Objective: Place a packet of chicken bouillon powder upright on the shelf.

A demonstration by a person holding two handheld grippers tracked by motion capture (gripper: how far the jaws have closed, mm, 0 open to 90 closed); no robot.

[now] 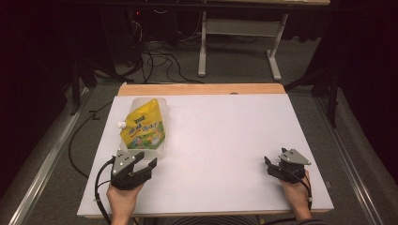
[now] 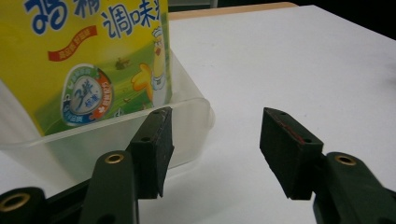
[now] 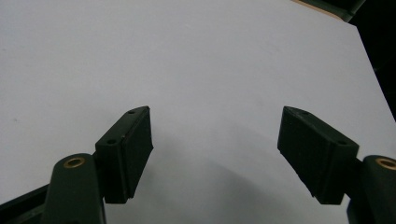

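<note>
yellow pouch (image 1: 143, 125) in clear tub (image 1: 159, 151)

In front of me the table (image 1: 225, 140) has a white top, with a strip of bare wood along its far edge (image 1: 202, 89). Beyond it stands a white metal frame on two legs (image 1: 239, 42) on the grey floor (image 1: 234, 70). Black cables (image 1: 159, 61) lie tangled on the floor at far left, and one black cable (image 1: 77, 136) curves beside the table's left edge.
</note>
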